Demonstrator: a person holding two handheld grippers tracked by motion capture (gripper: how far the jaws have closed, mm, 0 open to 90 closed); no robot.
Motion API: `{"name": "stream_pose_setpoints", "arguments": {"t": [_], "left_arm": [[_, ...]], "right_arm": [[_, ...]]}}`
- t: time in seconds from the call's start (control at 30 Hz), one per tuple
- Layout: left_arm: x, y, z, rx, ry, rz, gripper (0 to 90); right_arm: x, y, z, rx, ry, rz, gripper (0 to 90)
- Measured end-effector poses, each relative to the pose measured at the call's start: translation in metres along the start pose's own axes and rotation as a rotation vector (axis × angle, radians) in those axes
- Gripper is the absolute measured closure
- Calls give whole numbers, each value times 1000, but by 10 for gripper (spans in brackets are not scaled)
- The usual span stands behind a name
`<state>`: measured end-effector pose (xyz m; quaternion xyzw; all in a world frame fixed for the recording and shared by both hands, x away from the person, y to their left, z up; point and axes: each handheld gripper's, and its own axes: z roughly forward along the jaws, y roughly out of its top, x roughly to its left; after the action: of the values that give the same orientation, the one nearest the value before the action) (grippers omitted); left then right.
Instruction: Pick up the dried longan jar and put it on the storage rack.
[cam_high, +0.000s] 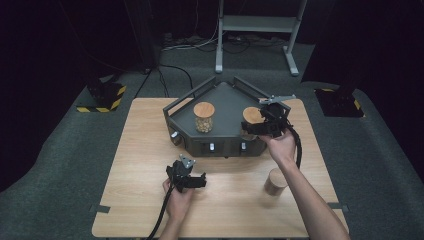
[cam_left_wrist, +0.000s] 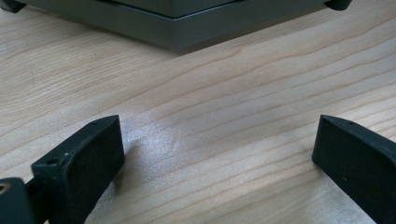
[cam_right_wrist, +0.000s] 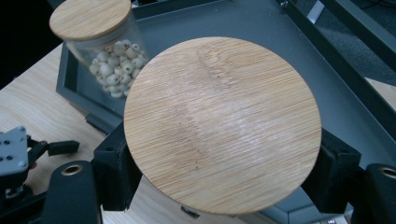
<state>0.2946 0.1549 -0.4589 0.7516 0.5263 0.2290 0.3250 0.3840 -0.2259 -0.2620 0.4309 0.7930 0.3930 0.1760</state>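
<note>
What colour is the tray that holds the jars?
The tray is dark grey; the high view shows it best.

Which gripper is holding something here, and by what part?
The right gripper is shut on a jar with a wooden lid, its jaws clamping the jar's sides just under the lid, over the grey tray. The left gripper is open over bare table, holding nothing.

A pale, matt wooden table top (cam_left_wrist: 224, 121) with fine grain is seen beneath a dark grey, matt metal-looking tray (cam_right_wrist: 261, 28). Round bamboo lids (cam_right_wrist: 223, 123), finely ribbed, are fitted on clear, glossy glass jars (cam_right_wrist: 109, 65); the black gripper pads (cam_left_wrist: 81, 163) look matt and textured.
</note>
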Motion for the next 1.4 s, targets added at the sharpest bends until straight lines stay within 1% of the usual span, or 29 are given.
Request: {"name": "stream_pose_setpoints", "arguments": {"t": [0.07,0.2,0.23,0.57,0.83,0.97,1.1,1.4], "left_arm": [[0,0,0,-1,0,-1,22],[0,0,0,-1,0,0,22],[0,0,0,-1,0,0,22],[0,0,0,-1,0,2,22],[0,0,0,-1,0,2,22],[0,0,0,-1,0,2,22],[0,0,0,-1,0,2,22],[0,0,0,-1,0,2,22]], "right_arm": [[2,4,4,0,-11,-7,249],[3,5,8,-12,-13,-13,248],[4,7,11,-14,-23,-16,248],[7,17,24,4,-53,-16,249],[11,18,35,12,-77,-18,248],[13,20,43,23,-74,-26,248],[14,22,50,32,-73,-24,249],[18,23,57,36,-70,-32,248]]}}
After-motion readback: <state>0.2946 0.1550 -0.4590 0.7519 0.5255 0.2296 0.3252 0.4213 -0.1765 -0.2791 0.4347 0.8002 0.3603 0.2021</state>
